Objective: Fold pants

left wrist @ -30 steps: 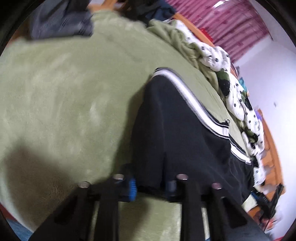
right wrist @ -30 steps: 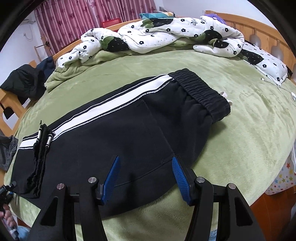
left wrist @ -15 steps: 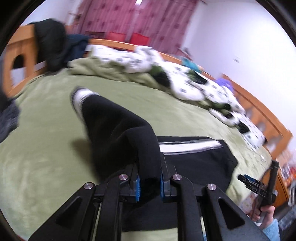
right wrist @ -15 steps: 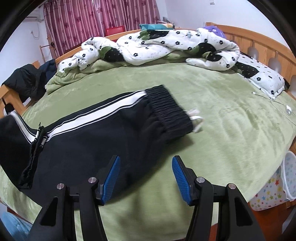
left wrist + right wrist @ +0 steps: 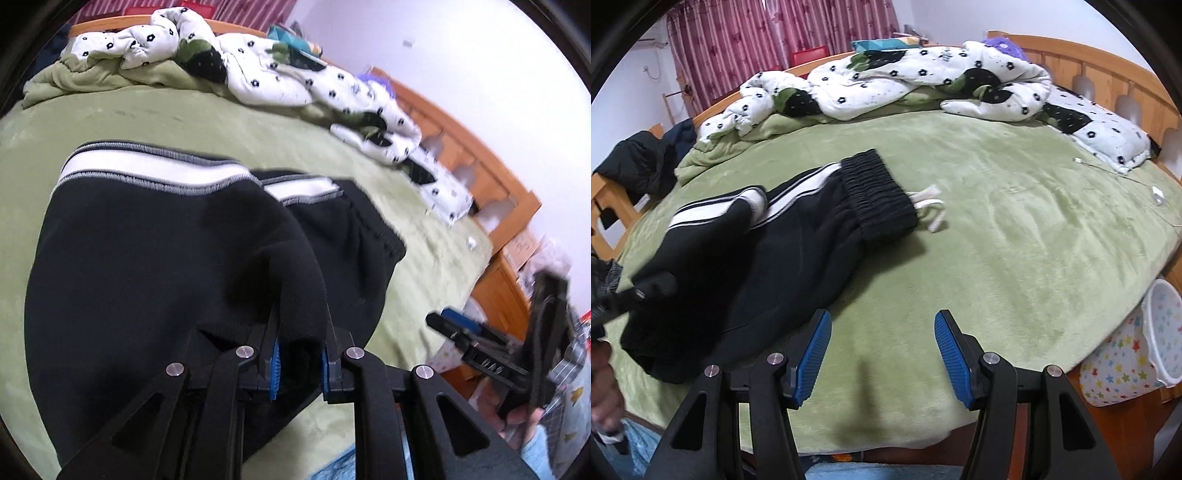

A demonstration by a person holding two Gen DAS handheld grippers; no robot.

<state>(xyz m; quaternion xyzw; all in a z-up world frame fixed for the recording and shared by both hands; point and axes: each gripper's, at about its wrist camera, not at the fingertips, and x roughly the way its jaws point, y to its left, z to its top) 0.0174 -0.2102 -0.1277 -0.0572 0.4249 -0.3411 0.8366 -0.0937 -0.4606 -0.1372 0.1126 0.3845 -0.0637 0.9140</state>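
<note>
Black pants (image 5: 155, 240) with a white side stripe lie on the green bed (image 5: 229, 122). My left gripper (image 5: 298, 363) is shut on the leg end of the pants and carries it folded over toward the waistband (image 5: 373, 236). In the right wrist view the pants (image 5: 798, 236) lie left of centre, with the ribbed waistband (image 5: 879, 195) and white drawstrings (image 5: 929, 206) to the right. My right gripper (image 5: 882, 349) is open and empty above the bed's front edge, right of the pants. It also shows in the left wrist view (image 5: 480, 343).
A rumpled white flowered quilt (image 5: 905, 81) lies along the back of the bed. The wooden headboard (image 5: 1108, 85) stands on the right. A star-patterned bin (image 5: 1126, 350) stands beside the bed at right. Dark clothes (image 5: 642, 162) hang on the footboard at left. A white cable (image 5: 1137, 184) lies on the bed.
My left gripper has lifted the leg end and swung it over toward the waistband, doubling the pants. My right gripper has drawn back to the right, off the pants, still open.
</note>
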